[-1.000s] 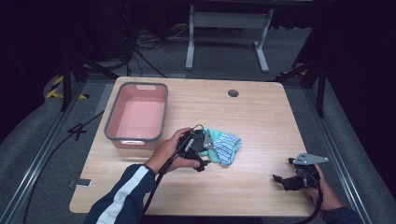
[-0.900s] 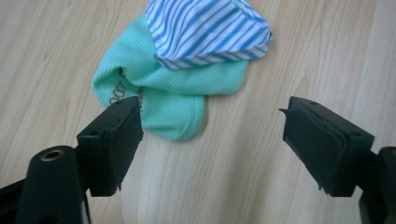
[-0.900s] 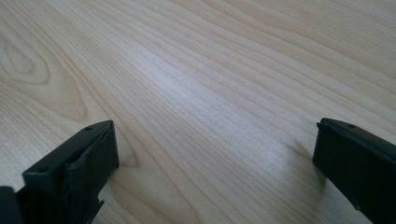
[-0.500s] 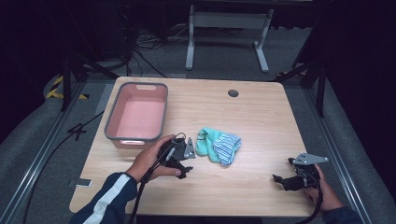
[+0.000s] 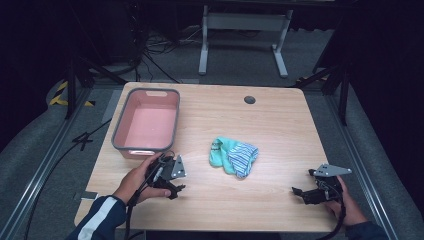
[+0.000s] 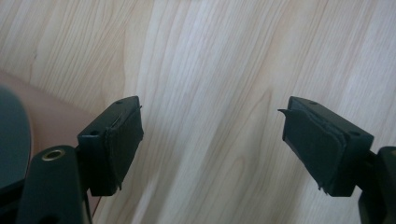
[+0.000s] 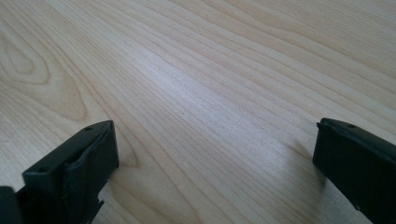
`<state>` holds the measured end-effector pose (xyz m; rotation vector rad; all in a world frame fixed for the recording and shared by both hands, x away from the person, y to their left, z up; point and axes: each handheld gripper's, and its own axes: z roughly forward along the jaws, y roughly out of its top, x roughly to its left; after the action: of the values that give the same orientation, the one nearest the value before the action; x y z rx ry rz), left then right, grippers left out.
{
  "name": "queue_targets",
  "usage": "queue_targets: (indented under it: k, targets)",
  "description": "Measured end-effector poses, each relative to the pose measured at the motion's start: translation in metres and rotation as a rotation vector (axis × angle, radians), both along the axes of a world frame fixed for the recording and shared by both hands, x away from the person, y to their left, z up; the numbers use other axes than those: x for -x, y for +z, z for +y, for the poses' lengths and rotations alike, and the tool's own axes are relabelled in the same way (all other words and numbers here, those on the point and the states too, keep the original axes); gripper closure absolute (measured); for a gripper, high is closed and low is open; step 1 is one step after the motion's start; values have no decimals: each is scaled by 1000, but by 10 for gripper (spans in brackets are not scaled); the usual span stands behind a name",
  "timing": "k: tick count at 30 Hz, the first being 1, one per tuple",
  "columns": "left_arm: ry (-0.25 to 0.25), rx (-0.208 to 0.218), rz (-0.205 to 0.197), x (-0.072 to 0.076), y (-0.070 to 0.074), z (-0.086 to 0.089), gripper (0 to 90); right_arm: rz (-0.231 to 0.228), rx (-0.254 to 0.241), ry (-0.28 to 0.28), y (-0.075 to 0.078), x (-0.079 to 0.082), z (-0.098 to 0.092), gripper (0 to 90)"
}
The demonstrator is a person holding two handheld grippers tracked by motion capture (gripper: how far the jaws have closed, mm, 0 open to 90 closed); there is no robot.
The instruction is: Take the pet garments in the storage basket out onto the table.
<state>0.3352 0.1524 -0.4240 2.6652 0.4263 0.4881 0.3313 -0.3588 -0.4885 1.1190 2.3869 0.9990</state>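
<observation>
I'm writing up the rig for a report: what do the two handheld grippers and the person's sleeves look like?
Both grippers, left and right, are black, each topped by a grey three-cornered plate and trailing a black cable. Their jaws are blocky and black with dark rubbery pads, frayed at the edges. The left sleeve is dark blue with white stripes; the right sleeve is dark blue.

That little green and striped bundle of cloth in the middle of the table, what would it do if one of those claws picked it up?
The cloth bundle lies crumpled in soft folds on the table, so it would probably droop from whatever corner is pinched. It looks thin and light, likely easy to lift. Being loosely bunched, it may unfold or leave part trailing; pushed, it would likely drag and bunch up, not roll.
</observation>
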Motion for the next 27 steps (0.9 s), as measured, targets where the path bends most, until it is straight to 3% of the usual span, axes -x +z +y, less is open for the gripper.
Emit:
queue_targets:
  k: [18,27]
  targets:
    - [109,52,9,13,-20,78,184,0,0,-1,0,0,0,5]
    - [241,183,43,17,-34,126,179,0,0,-5,0,0,0,5]
